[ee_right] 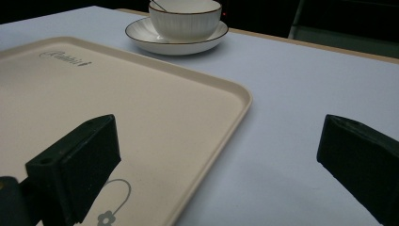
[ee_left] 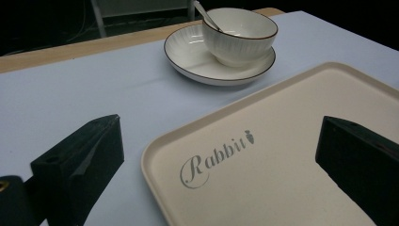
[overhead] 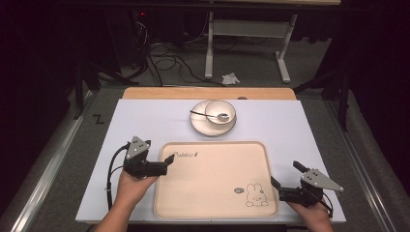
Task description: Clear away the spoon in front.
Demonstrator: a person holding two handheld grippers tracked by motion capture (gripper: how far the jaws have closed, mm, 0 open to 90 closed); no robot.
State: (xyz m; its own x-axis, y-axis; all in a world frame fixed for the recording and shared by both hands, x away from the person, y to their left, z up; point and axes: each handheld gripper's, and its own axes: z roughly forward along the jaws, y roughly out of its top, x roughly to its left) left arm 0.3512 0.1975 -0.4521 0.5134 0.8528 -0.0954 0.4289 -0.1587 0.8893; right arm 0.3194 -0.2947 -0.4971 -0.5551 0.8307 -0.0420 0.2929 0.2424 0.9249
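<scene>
A pale lilac-white sheet covers the table [overhead: 145, 125], with a strip of bare wood showing along its far edge. Beyond it the room is dark – a grey floor, tangled cables and the white legs of a stand. On the sheet lies a beige tray [overhead: 217, 193] printed with "Rabbit" near its left far corner and a rabbit drawing near its right near corner. Just past the tray's far edge stands a white plate [overhead: 199, 126] bearing a white bowl [overhead: 226, 108], with a spoon [overhead: 212, 115] resting in the bowl.

The left gripper [overhead: 169, 158] sits at the tray's left rim, its 2 jaws spread wide – one over the sheet, one over the tray, gripping nothing. The right gripper [overhead: 286, 175] sits at the tray's right near corner, jaws likewise spread wide and straddling the rim, holding nothing. Whether either touches the tray cannot be told.
</scene>
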